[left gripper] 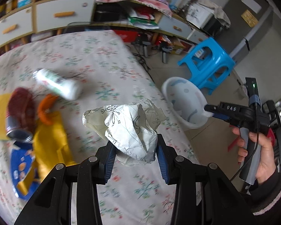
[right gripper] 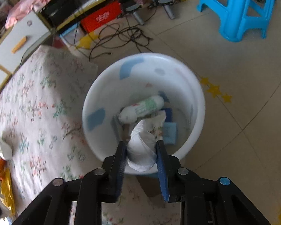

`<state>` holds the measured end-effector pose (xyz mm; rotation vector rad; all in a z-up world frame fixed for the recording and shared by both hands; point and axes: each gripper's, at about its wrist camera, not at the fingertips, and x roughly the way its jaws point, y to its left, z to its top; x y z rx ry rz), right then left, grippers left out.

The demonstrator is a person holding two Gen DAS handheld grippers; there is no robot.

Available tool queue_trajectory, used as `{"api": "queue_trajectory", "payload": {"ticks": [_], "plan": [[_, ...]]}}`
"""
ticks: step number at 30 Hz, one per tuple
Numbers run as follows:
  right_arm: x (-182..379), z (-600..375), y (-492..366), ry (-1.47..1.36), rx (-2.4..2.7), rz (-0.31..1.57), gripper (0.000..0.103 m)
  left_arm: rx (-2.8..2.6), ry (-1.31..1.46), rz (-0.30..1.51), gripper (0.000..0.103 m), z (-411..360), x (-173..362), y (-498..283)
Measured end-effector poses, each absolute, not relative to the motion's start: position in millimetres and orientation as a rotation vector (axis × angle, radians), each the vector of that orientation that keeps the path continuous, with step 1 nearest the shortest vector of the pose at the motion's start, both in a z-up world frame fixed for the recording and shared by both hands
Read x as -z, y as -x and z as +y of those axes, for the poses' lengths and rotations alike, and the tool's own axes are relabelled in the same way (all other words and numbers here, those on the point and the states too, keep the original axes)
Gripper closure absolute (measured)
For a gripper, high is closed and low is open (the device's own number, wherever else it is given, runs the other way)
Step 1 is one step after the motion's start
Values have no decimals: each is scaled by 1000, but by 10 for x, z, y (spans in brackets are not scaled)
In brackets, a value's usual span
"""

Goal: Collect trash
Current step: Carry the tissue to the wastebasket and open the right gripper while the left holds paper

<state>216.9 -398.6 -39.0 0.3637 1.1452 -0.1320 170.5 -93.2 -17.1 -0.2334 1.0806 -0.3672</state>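
Litter on the flower-print table point(left gripper: 103, 60), a white plastic bottle point(left gripper: 58, 84) among it, lies left of the white plastic bin point(right gripper: 144, 101); nearer it, the left gripper point(left gripper: 134, 150) clamps a crumpled drawn-on paper ball point(left gripper: 125, 127); over the bin, the right gripper point(right gripper: 141, 150) brackets a white tissue wad point(right gripper: 142, 146), evidently for dropping.

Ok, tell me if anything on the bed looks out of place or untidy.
Yes. Litter lies loose on the floral bedspread: a white bottle on its side, a tipped dark can, an orange peel and yellow and blue wrappers. None of it is in the white bin yet.
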Motion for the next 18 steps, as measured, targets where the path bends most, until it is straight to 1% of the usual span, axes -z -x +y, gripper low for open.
{"api": "queue_trajectory", "payload": {"ticks": [1, 2, 3, 5, 9, 18], "plan": [[402, -4039, -2170, -379, 131, 1147, 53, 384, 214, 1084, 60, -1021, 180, -1735], [403, -4081, -2165, -388, 135, 1149, 38, 398, 200, 1086, 60, -1089, 186, -1763], [399, -4126, -2143, -395, 145, 1148, 32, 413, 184, 1088, 60, -1173, 190, -1795], [374, -4220, -2090, -389, 171, 1151, 31, 440, 155, 1089, 60, -1367, 206, -1878], [326, -4406, -1978, -369, 188, 1152, 26, 482, 123, 1093, 60, -1725, 260, -2043], [342, -4864, -1732, -372, 230, 1156, 26, 529, 60, 1081, 60, -2399, 429, -2339]]}}
